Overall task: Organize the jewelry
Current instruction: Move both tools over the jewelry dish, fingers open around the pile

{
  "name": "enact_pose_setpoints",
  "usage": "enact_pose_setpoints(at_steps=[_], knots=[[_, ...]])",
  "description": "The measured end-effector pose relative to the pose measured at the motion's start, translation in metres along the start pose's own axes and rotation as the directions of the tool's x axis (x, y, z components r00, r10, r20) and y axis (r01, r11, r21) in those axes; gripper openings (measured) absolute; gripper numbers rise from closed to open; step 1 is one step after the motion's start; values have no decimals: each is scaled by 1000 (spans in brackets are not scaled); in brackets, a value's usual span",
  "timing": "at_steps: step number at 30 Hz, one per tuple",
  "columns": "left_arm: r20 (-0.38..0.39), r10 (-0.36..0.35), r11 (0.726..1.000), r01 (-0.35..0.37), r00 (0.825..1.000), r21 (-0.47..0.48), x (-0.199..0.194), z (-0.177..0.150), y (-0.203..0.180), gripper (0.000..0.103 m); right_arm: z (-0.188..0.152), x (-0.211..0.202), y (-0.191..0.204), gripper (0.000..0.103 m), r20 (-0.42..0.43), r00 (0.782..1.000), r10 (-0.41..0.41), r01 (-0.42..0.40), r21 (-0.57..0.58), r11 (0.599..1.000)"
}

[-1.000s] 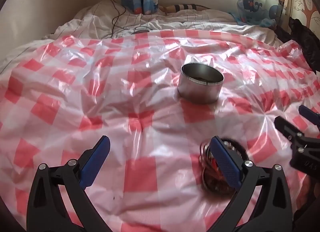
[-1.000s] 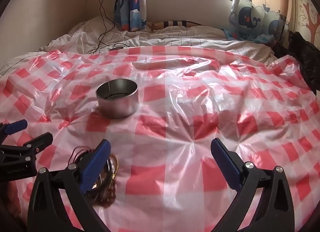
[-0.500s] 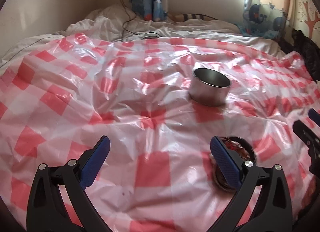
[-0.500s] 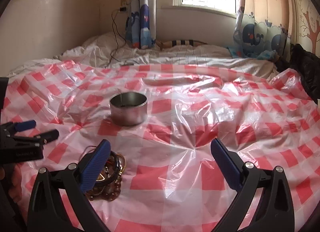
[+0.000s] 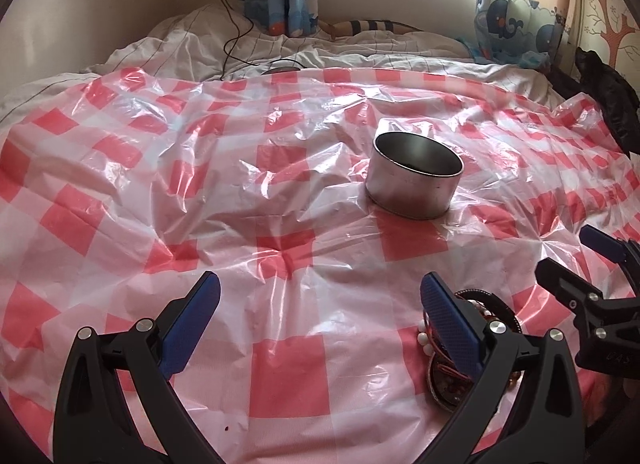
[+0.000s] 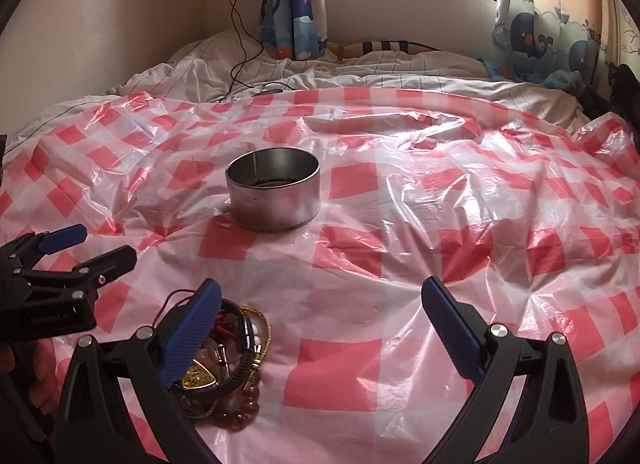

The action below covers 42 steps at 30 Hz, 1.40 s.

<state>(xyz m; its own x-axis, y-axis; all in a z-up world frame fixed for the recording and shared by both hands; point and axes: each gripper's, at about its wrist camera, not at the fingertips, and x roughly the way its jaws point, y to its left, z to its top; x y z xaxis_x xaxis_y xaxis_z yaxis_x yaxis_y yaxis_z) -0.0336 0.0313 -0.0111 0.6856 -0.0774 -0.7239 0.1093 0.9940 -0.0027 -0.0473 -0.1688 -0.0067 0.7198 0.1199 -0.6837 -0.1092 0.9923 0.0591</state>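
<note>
Both the left gripper (image 5: pixel 316 300) and the right gripper (image 6: pixel 320 304) are held spread wide with nothing grasped. The jewelry pile (image 6: pixel 228 348) is seen between them, partly behind their inner fingers, while the metal tin (image 6: pixel 273 194) is set farther ahead on the checked plastic sheet (image 6: pixel 440 224).

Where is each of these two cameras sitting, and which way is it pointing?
Left wrist view: rides the left claw, looking forward over the checkered sheet toward the window; its own open fingers show, and the right claw at the right edge.
Right wrist view: rides the right claw, facing the same way; the left claw shows at left.
Shared: the metal tin and the jewelry pile.
</note>
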Motion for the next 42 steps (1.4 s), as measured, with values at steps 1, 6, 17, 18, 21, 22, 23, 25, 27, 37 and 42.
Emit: enact_pose_setpoints(at_steps=[1,6,17,18,21,22,23,25,27,37,42], knots=[[0,-8,1000,8,1000,0,0,0,-1,97,0,-1,1,96,2,1000,1,-1,-4,1000],[9,-17,1000,17,1000,22,-3,-1,-8,97,-2,-1,6,96,-5,1000,-3,3,-19,1000],[-1,-6,1000,6,1000,30,-1,-5,-8,97,-4,2,6,96,-17,1000,-6,6,-18,1000],[-3,-4,1000,4,1000,30,-1,-5,-8,97,-4,2,5,96,-16,1000,-4,4,-18,1000],[-6,-1,1000,1,1000,30,0,-5,-7,97,-4,2,6,96,-15,1000,-5,5,-18,1000],[-6,1,1000,0,1000,30,0,-5,-7,97,-4,1,6,96,-17,1000,-6,5,-18,1000],[-6,1,1000,-1,1000,30,0,-5,-7,97,-4,2,7,96,-17,1000,-5,5,-19,1000],[-9,4,1000,-3,1000,31,1,-6,-6,97,-5,2,7,96,-18,1000,-4,3,-20,1000],[-10,4,1000,-4,1000,30,1,-6,-6,97,-4,2,7,96,-16,1000,-5,4,-19,1000],[-11,4,999,-4,1000,32,3,-6,-9,97,-5,2,8,96,-16,1000,-5,4,-19,1000],[-12,5,999,-4,1000,34,3,-7,-10,97,-5,2,10,96,-16,1000,-3,3,-23,1000]])
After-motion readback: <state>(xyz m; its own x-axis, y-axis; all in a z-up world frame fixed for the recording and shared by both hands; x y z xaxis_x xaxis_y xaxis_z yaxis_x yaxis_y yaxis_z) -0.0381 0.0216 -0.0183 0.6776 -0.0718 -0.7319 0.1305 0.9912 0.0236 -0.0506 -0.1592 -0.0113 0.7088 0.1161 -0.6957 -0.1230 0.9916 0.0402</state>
